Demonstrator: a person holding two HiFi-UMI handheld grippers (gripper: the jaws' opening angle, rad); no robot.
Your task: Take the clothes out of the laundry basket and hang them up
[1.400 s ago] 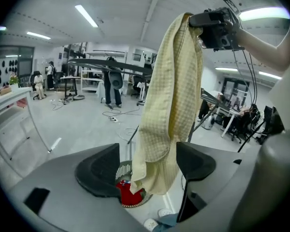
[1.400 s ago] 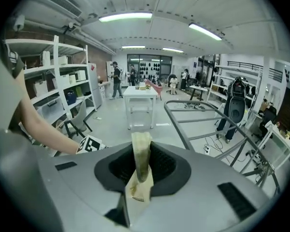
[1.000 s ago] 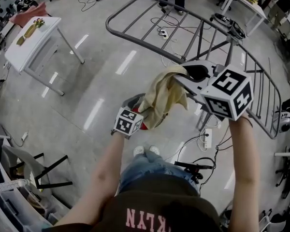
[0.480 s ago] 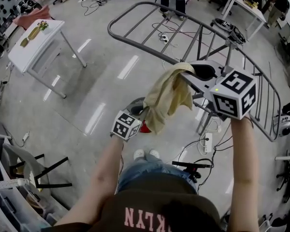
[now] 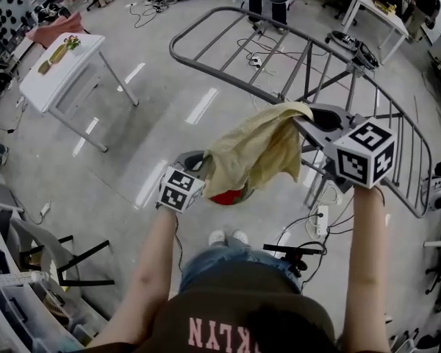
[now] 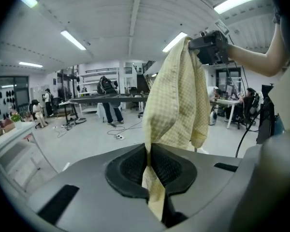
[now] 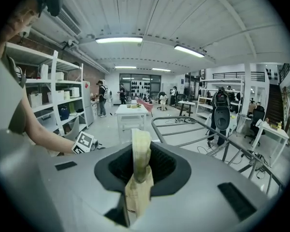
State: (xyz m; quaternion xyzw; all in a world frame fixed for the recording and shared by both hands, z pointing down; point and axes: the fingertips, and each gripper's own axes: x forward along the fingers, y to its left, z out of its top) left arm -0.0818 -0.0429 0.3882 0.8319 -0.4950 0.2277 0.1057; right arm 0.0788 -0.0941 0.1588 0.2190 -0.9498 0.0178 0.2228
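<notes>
Grey glossy floor (image 5: 132,138); white table (image 5: 62,79) upper left; ceiling strip lights (image 7: 118,40); white shelving (image 7: 63,81) by wall.

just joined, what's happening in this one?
A person holds a gripper in each hand and has a pale yellow checked garment stretched between them. The left gripper is shut on its lower end and the right gripper is shut on its upper end, held higher. They stand at a grey metal drying rack, and the garment is not yet on it. Something red on the floor below is mostly hidden.
</notes>
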